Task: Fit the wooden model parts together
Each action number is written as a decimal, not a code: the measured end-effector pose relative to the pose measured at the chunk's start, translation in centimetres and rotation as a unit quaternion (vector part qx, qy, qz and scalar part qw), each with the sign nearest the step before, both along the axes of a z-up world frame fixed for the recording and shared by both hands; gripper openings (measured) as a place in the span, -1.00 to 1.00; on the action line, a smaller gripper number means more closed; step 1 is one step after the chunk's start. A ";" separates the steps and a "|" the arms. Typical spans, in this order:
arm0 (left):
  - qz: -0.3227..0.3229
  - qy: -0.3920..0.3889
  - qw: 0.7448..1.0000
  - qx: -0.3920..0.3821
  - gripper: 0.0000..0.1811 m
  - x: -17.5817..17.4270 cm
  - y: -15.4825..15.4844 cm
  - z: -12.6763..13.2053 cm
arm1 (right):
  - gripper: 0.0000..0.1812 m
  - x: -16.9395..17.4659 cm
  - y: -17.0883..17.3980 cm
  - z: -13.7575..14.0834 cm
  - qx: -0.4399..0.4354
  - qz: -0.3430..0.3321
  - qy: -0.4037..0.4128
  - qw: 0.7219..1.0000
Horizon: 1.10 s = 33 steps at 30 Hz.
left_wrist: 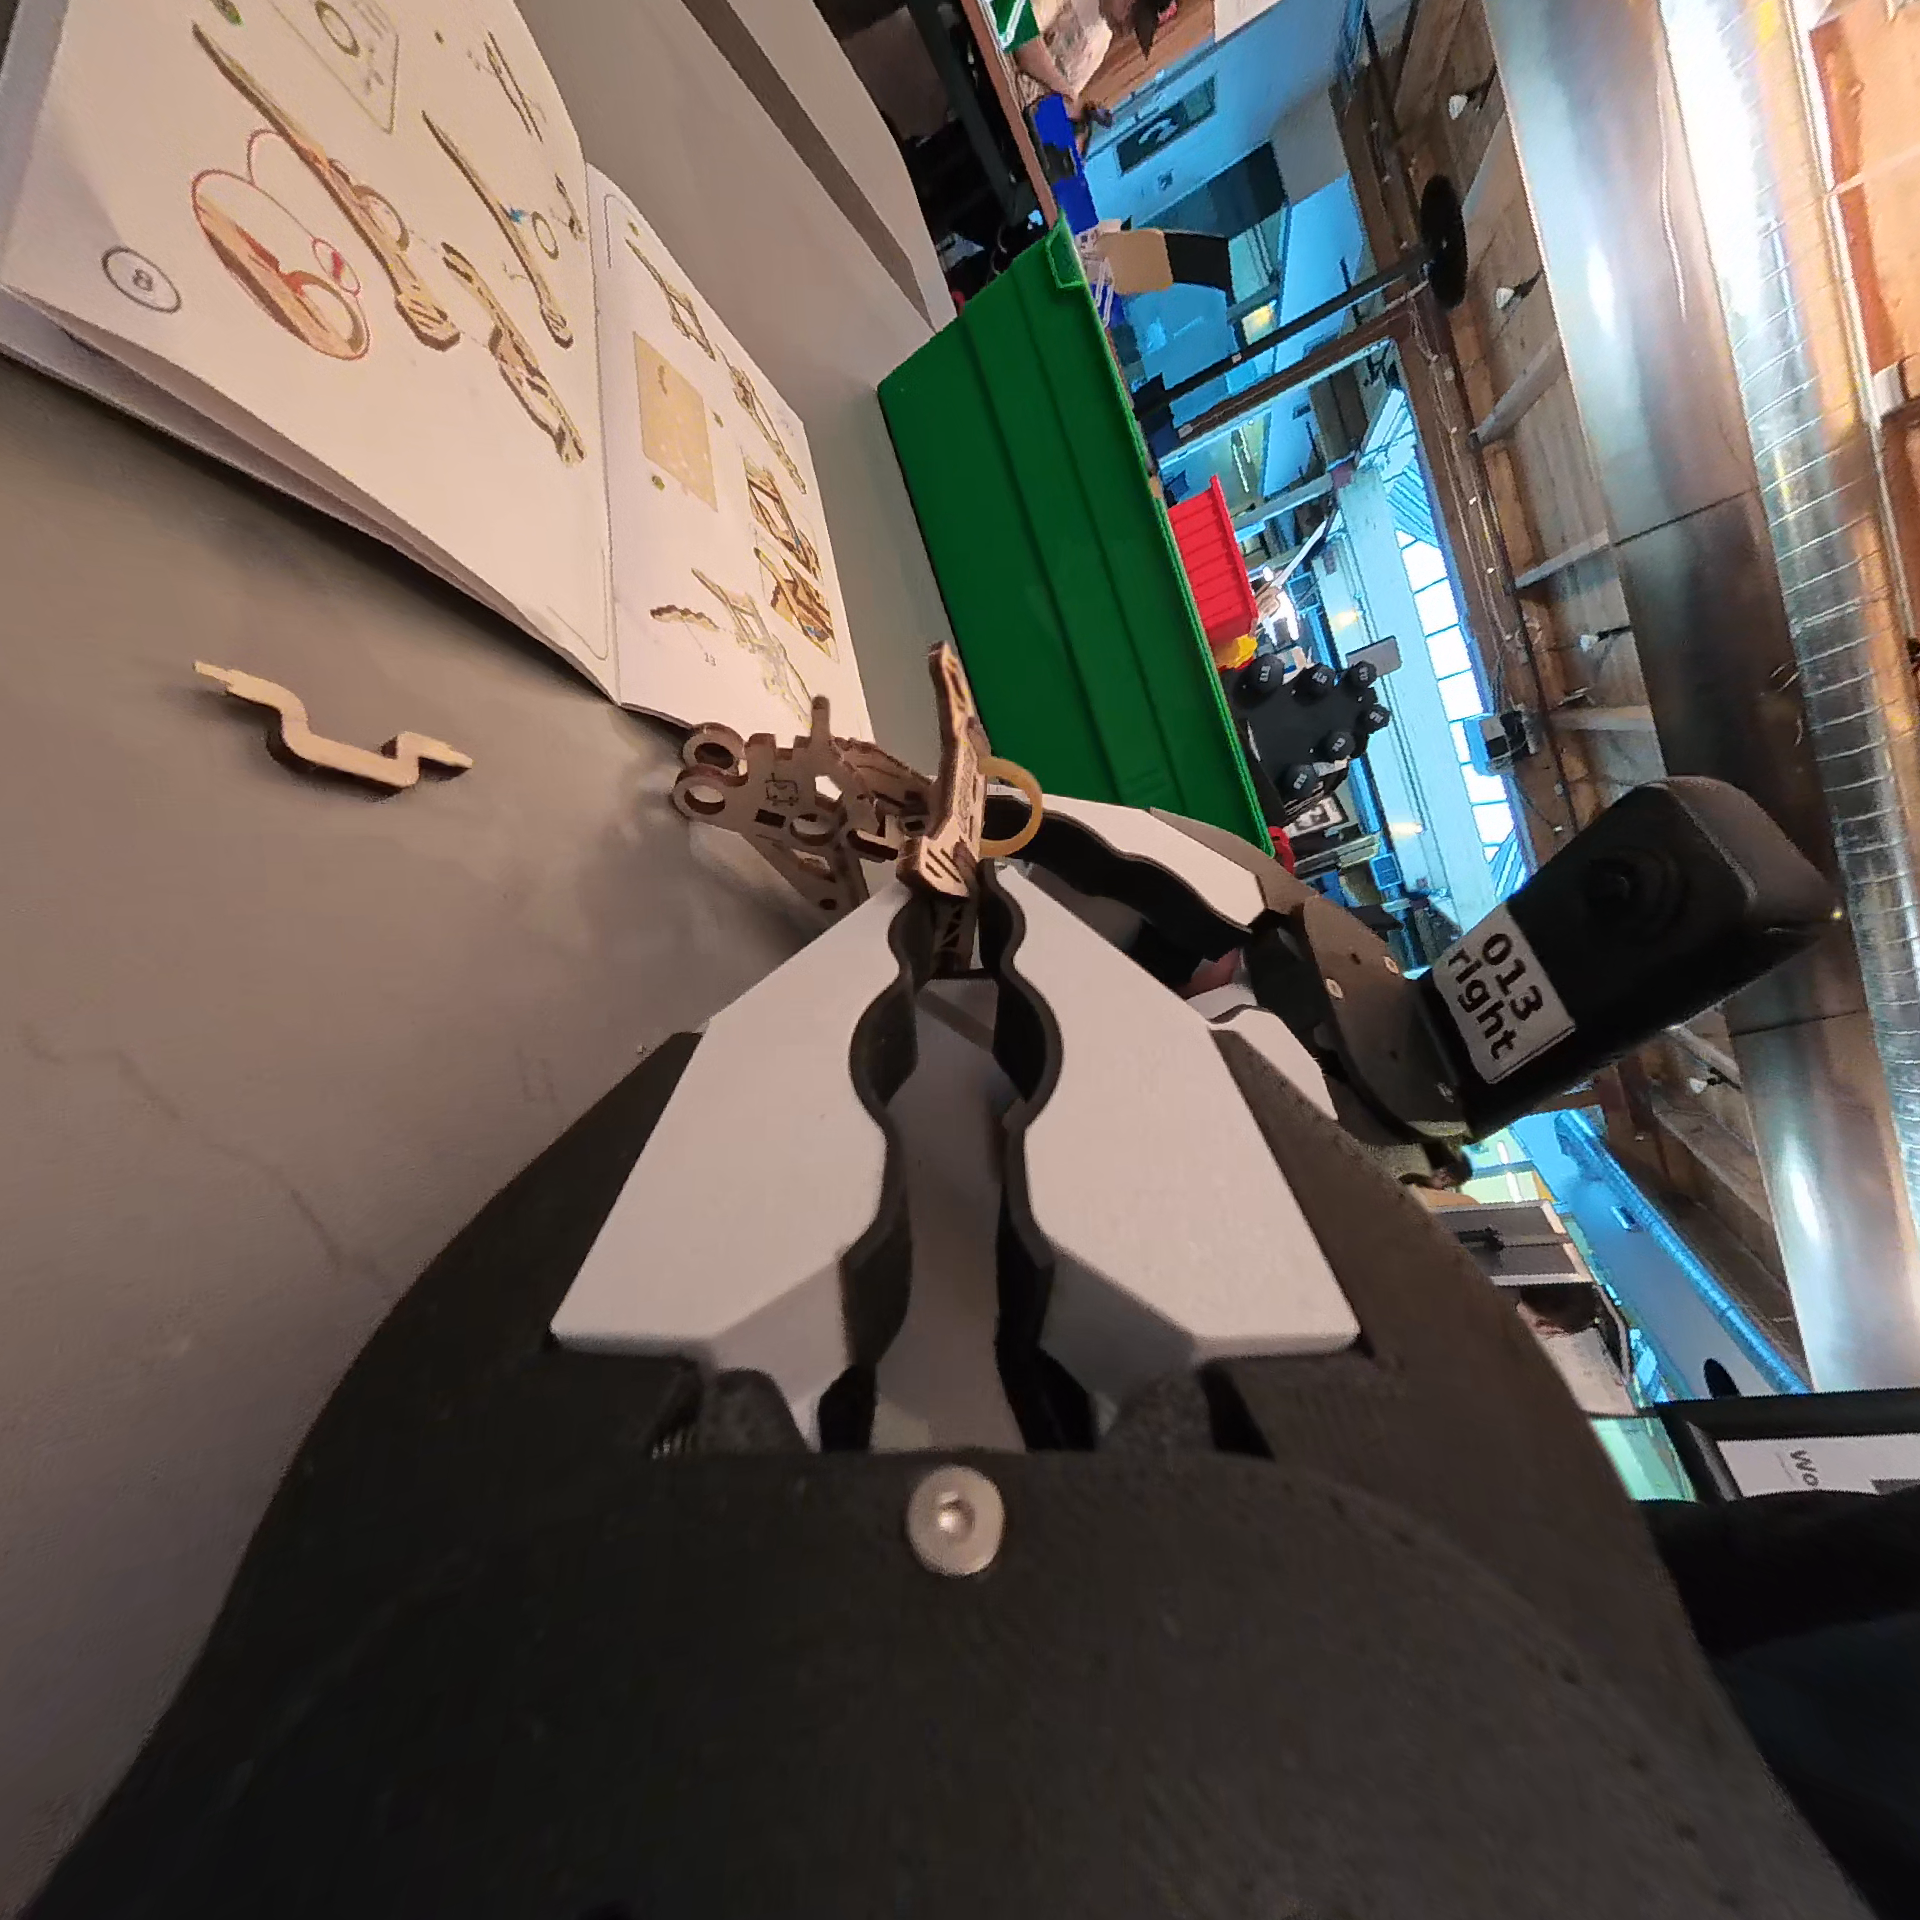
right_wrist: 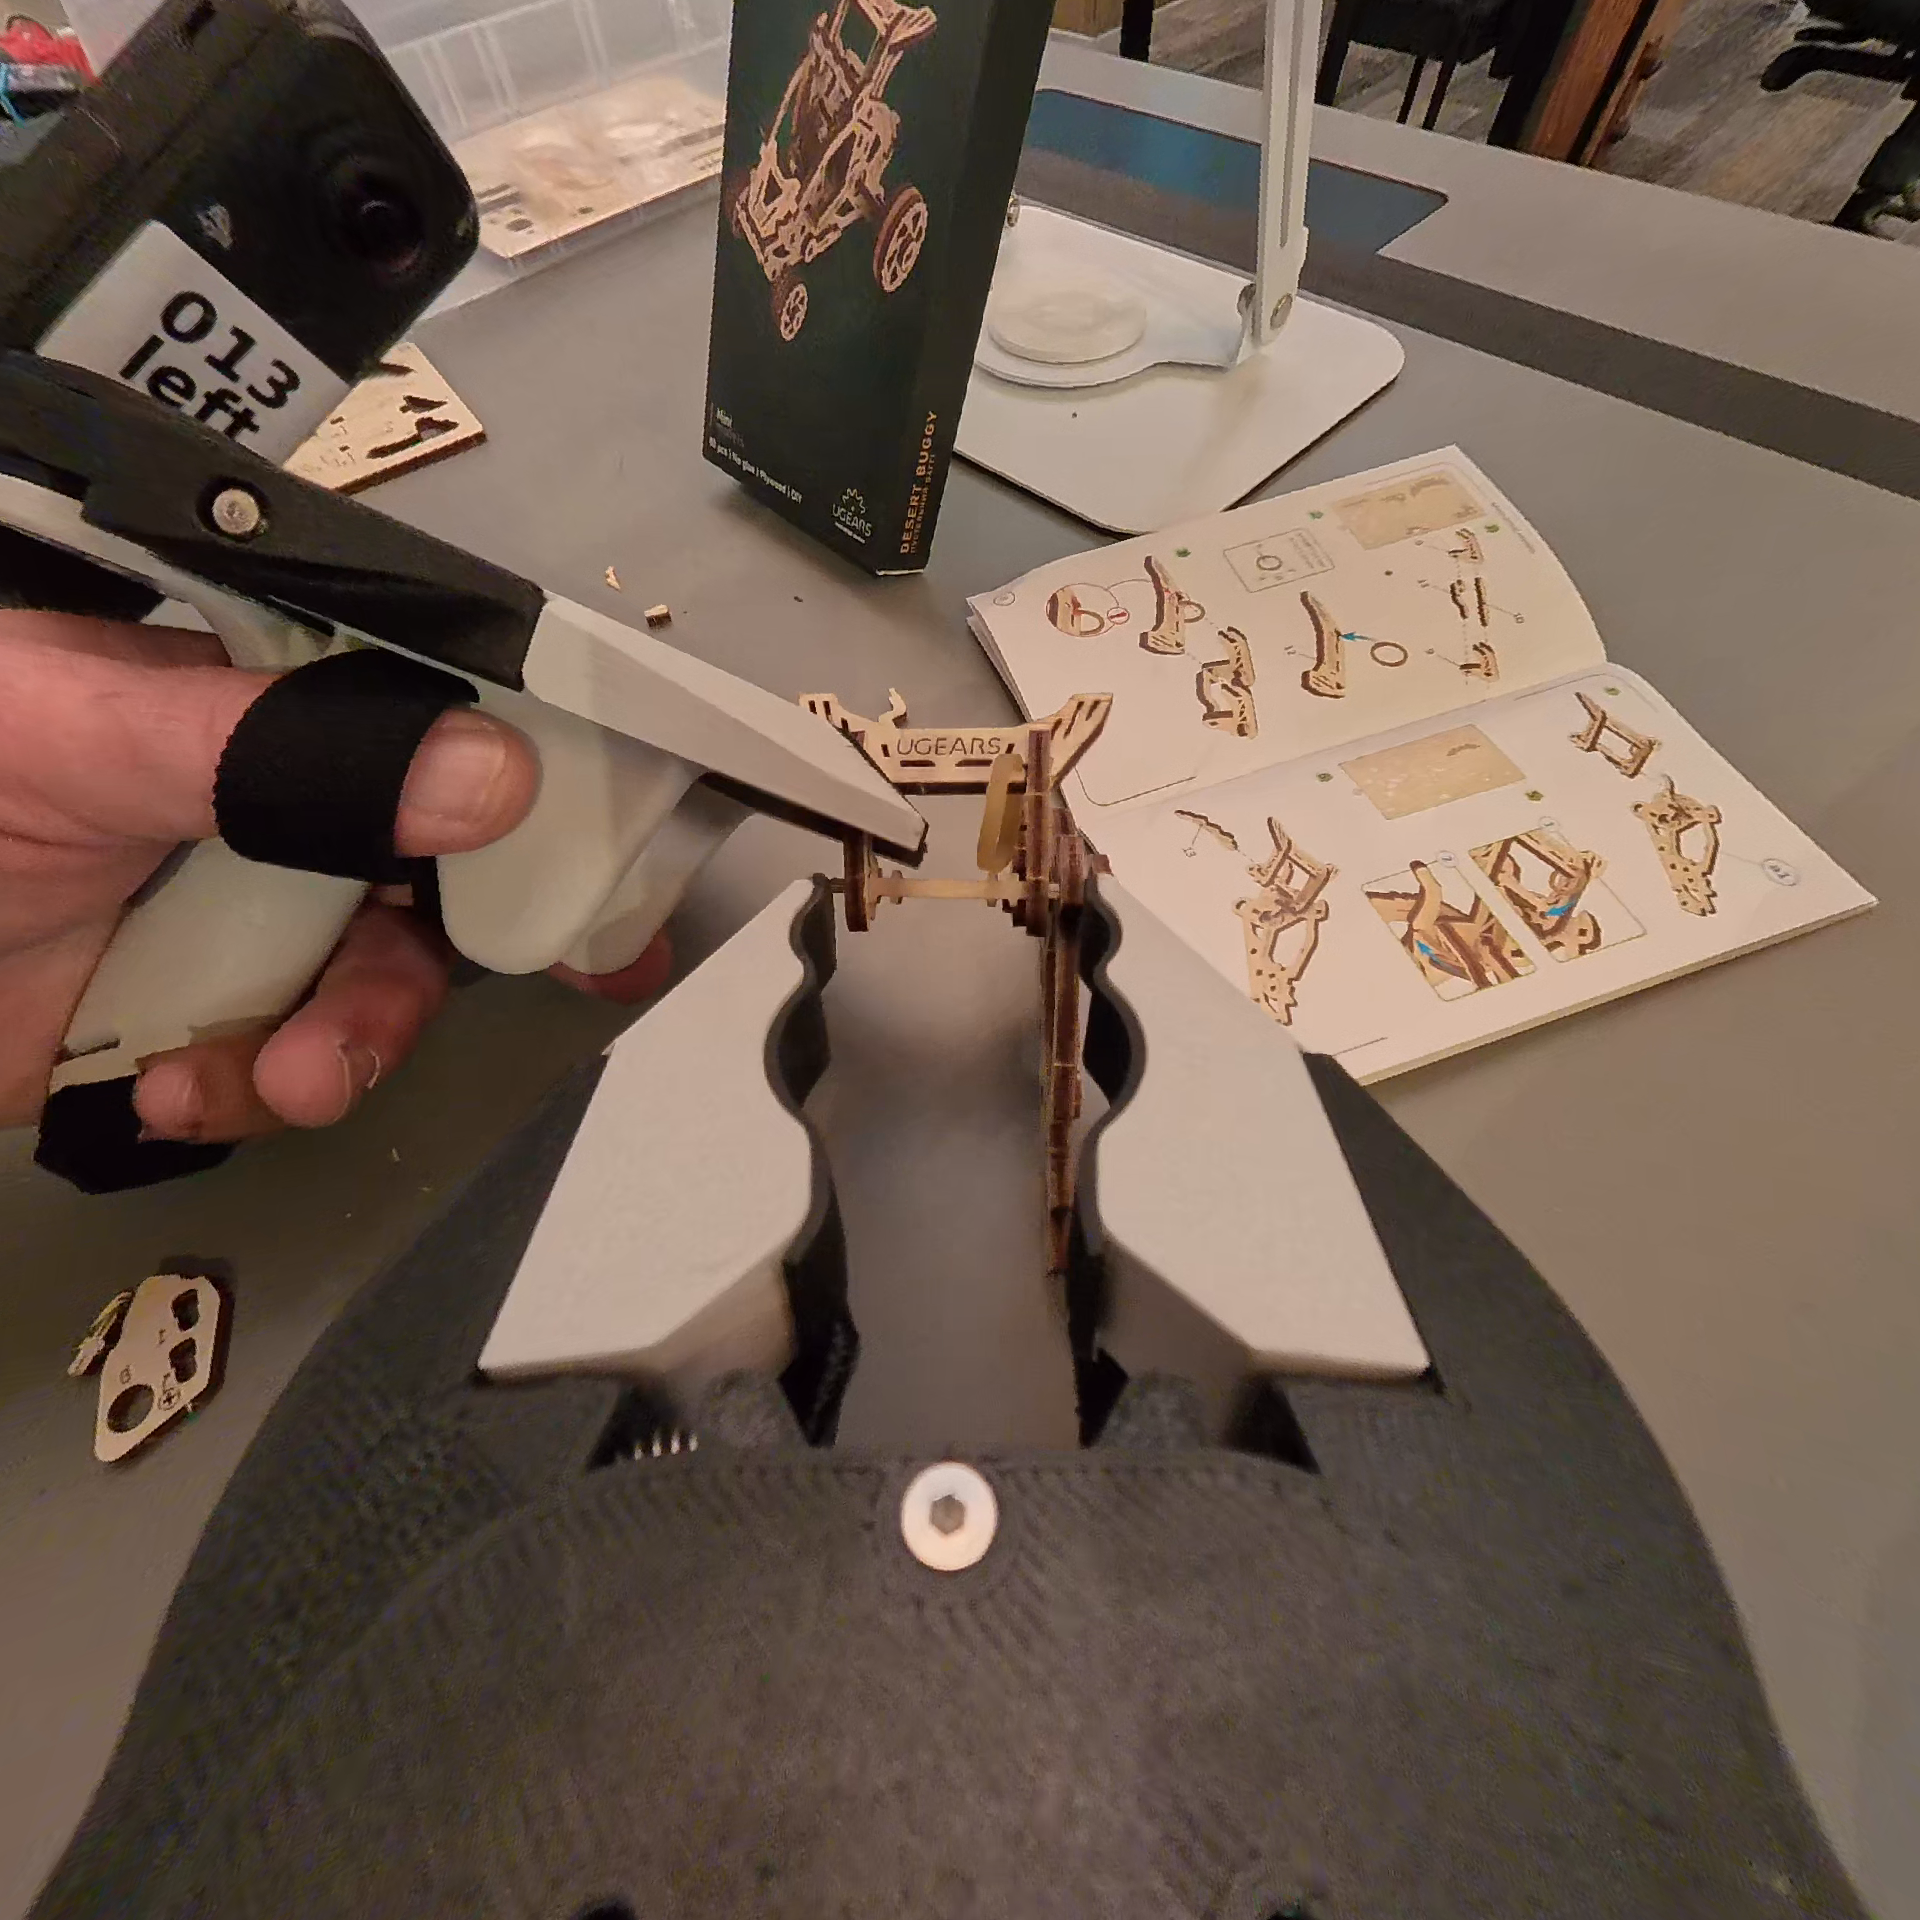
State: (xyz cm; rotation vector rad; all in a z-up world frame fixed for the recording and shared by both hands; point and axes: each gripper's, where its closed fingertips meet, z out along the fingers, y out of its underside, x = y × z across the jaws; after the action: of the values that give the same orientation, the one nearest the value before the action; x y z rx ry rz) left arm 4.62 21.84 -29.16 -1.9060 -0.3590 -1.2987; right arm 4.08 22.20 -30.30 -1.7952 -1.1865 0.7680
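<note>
Wooden model frame (right_wrist: 966,831) pinched between my right gripper (right_wrist: 956,914) jaws, my left gripper (left_wrist: 945,914) nipping its end, zigzag part (left_wrist: 332,732) only in left view, box (right_wrist: 842,270) only in right.

Workshop, exposed ductwork (left_wrist: 1621,312), green bin (left_wrist: 1060,582), grey workbench (right_wrist: 1558,1195)

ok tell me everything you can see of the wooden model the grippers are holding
The wooden model is a half-built frame of thin, pale laser-cut plywood with dark burnt edges. A lettered cross plate with flared ends sits on top, a thin axle runs across below it, and a yellowish ring hangs near the middle. It is held above the grey table. The right gripper spans it, one side panel along its right finger, while the left gripper pinches one end.
</note>
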 end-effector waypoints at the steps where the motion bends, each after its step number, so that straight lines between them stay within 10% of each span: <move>1: 0.001 -0.005 1.000 -0.001 -0.93 0.0 0.0 0.0 | -0.51 0.0 0.0 0.0 -0.001 0.000 0.000 1.000; 33: -0.014 -0.053 0.998 -0.013 -0.94 -0.2 0.4 -0.2 | -0.41 -0.1 0.0 -0.1 -0.017 0.006 0.004 1.000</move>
State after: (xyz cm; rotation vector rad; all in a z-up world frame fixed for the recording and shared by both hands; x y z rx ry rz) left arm 4.45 22.21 -29.34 -1.8741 -0.4060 -1.4240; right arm 3.95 22.24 -30.37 -1.8127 -1.1859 0.8050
